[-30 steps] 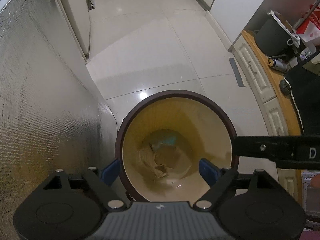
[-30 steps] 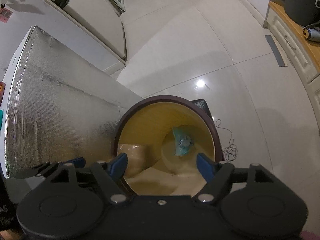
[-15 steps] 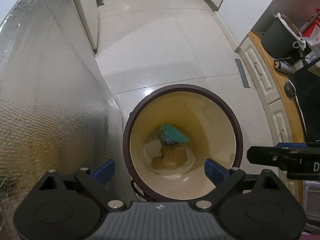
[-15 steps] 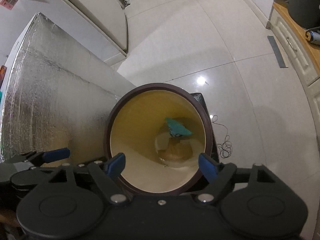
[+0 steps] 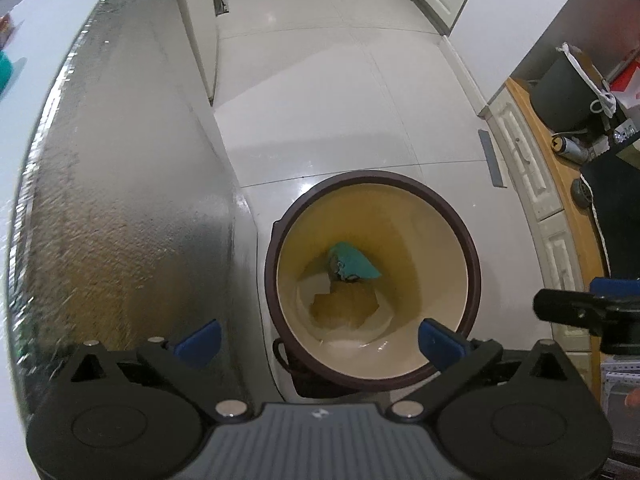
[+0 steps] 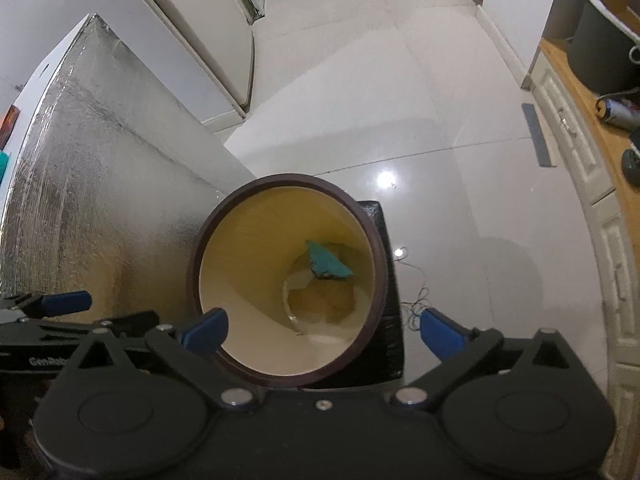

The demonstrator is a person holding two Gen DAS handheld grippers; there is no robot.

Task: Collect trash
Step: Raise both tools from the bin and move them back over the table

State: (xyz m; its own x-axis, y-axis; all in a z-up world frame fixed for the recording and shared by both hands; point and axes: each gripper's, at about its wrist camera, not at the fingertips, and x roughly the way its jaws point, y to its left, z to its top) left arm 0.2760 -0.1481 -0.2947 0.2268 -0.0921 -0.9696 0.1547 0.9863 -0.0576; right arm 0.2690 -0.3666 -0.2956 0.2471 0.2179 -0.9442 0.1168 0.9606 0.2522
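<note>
A round trash bin [image 5: 472, 264] with a dark brown rim and cream inside stands on the floor below both grippers; it also shows in the right wrist view [image 6: 208, 240]. At its bottom lie a crumpled teal wrapper [image 5: 352, 266] [image 6: 328, 266] and brown paper [image 5: 344, 308] [image 6: 320, 300]. My left gripper [image 5: 318, 338] is open and empty, high above the bin's near rim. My right gripper [image 6: 322, 330] is open and empty, also above the bin. The right gripper's finger [image 5: 580, 308] shows at the right edge of the left wrist view.
A foil-covered surface [image 5: 120, 200] [image 6: 100, 208] rises right beside the bin on the left. A black box [image 6: 384, 292] sits behind the bin. White cabinets [image 6: 208, 32] stand at the back left. A wooden counter [image 5: 568, 208] with a dark bucket [image 5: 564, 92] runs along the right. Pale floor tiles [image 5: 340, 100] lie beyond.
Both grippers have risen and drawn back from the bin, so it looks smaller and lower. The teal wrapper has settled on the brown paper at the bottom.
</note>
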